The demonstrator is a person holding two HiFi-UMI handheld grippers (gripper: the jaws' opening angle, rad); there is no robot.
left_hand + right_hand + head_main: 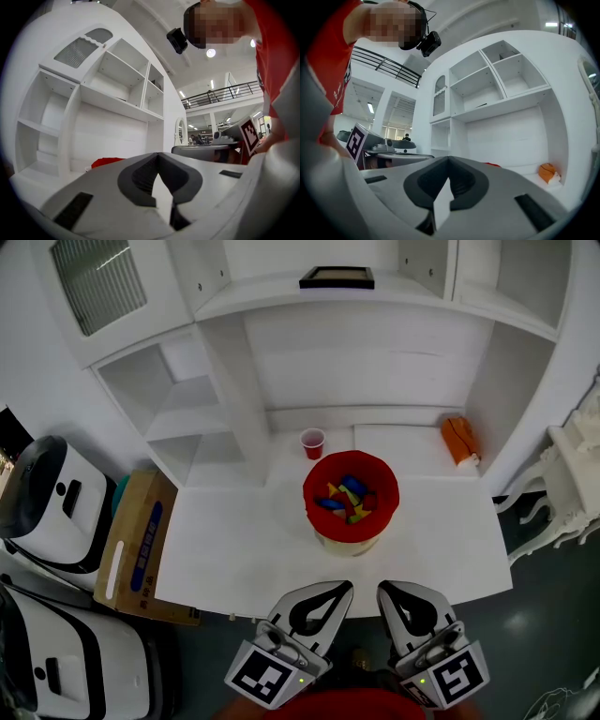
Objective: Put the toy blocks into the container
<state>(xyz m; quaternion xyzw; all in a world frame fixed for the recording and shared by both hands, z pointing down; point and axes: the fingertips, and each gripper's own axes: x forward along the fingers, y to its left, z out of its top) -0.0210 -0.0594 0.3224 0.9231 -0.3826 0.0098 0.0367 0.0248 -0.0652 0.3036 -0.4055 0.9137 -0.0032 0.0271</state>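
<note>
My left gripper and right gripper sit bottom centre, both closed tight, empty. Blocks lie in the container mid-frame; I'd hold back, clear of its rim.

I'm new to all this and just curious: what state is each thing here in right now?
Left gripper: shut, empty.
Right gripper: shut, empty.
Round red container: upright, open-topped, holding blocks.
Colourful toy blocks: piled inside the container.
Small red plastic cup: upright.
Orange object with white end: lying on its side.
</note>
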